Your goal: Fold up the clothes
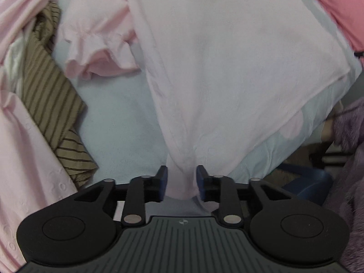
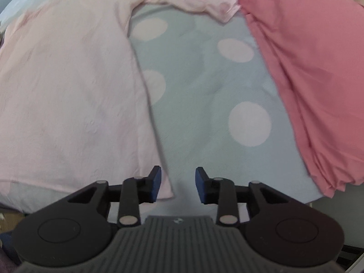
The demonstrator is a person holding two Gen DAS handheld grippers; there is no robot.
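Fabric bunches between the jaws of the left tool: a corner of the pale pink shirt sits in the gap, but the pads stand apart and do not seem to press it. The right tool is likewise parted, nothing between its jaws; the shirt's other bottom corner lies just beside its left pad.

Beyond both tools the shirt lies spread flat on the bed, whose cover is pale blue with white spots, four of them plain in the right wrist view. Its body looks smooth, one sleeve crumpled out to the side. I judge the garment has only been laid out: no fold is visible, so the sleeves and body are left to do.

Further off, more clothes wait. I count three to the left of the shirt: a brown striped garment, a pale pink one nearest the camera and another beyond it, though the heap is tangled. One coral pink piece lies to the right.
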